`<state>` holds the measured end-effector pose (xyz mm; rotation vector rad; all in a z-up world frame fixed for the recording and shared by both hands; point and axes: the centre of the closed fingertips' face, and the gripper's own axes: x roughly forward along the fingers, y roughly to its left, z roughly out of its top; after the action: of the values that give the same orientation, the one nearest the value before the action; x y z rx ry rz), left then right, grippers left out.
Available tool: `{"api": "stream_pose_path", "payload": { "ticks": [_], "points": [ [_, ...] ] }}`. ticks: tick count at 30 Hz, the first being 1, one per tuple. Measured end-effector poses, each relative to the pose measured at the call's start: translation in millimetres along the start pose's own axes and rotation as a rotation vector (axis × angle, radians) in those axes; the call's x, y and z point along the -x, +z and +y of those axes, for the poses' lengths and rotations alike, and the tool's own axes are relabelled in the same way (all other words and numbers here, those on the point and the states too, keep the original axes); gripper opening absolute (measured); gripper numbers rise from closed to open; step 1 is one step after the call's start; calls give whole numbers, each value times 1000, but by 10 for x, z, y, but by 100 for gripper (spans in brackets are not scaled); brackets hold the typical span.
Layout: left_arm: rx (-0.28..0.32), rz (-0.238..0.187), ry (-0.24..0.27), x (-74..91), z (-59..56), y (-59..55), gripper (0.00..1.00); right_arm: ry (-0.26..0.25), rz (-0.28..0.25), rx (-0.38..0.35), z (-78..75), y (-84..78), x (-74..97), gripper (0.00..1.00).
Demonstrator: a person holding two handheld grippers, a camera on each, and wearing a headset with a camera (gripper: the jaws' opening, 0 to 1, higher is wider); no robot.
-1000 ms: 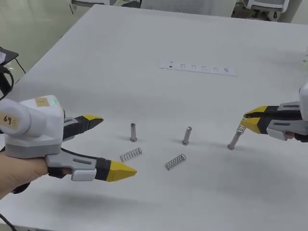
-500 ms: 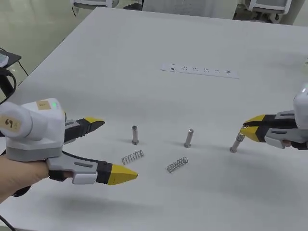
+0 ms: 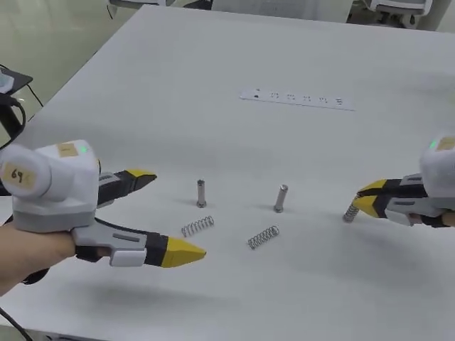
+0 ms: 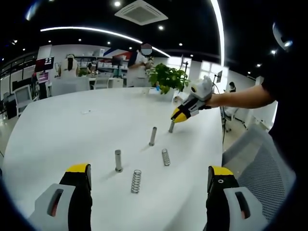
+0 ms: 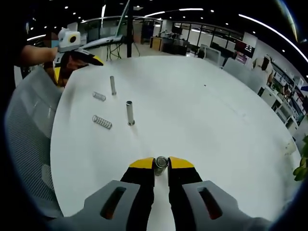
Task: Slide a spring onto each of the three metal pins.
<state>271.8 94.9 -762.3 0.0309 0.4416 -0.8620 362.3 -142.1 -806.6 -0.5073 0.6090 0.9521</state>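
your right gripper (image 5: 161, 166) is clamped on the spring (image 3: 350, 212) over the end pin (image 5: 161, 160); press straight down along the pin, grip light, so the coils don't snag or tip it. your left gripper (image 3: 170, 212) hovers empty, jaws wide apart. the right gripper view shows the spring ringing the pin top; the head view shows two loose springs (image 3: 197, 226) by the bare pins (image 3: 201, 193).

- Three metal pins (image 3: 201, 193) are standing on the table (image 3: 178, 85).
- Three springs (image 3: 197, 226) are showing: two lying loose, one spring (image 3: 351, 212) sitting on a pin.
- Two grippers are hovering: left gripper (image 3: 175, 212), right gripper (image 3: 361, 199).
- One power strip (image 3: 296, 100) is lying flat.
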Motion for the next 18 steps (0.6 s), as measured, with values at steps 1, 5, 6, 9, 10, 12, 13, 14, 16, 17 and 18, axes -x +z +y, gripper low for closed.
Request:
{"api": "stream_pose_path", "payload": {
  "ticks": [1, 5, 6, 9, 10, 12, 13, 14, 16, 17, 18],
  "points": [
    [0, -1, 0, -1, -1, 4, 98, 3, 5, -5, 8, -17, -12, 8],
    [-1, -4, -2, -4, -1, 20, 98, 0, 14, -27, 8, -41, -22, 8],
    [-1, -4, -1, -4, 0, 19, 98, 1, 11, -25, 5, -34, -20, 8],
    [0, -4, -3, -11, 0, 20, 98, 2, 11, -24, -7, -27, -27, 8],
    [0, -4, -4, -13, -1, 20, 98, 6, 9, -26, -7, -24, -29, 9],
    [-1, -2, -5, -19, -5, 14, 98, 9, 8, -36, 2, -18, -26, 9],
    [-1, 0, -6, -22, -9, 10, 98, 9, 5, -40, 6, -12, -24, 9],
    [-1, 0, -8, -23, -14, 9, 98, 9, 4, -46, 8, -7, -23, 10],
    [-1, 1, -8, -24, -19, 7, 98, 8, 3, -55, 20, -1, -23, 13],
    [-1, 1, -9, -24, -20, 6, 98, 6, 2, -55, 28, 0, -22, 14],
    [0, 0, -8, -24, -20, 7, 98, 4, 2, -48, 37, 2, -19, 15]
  ]
}}
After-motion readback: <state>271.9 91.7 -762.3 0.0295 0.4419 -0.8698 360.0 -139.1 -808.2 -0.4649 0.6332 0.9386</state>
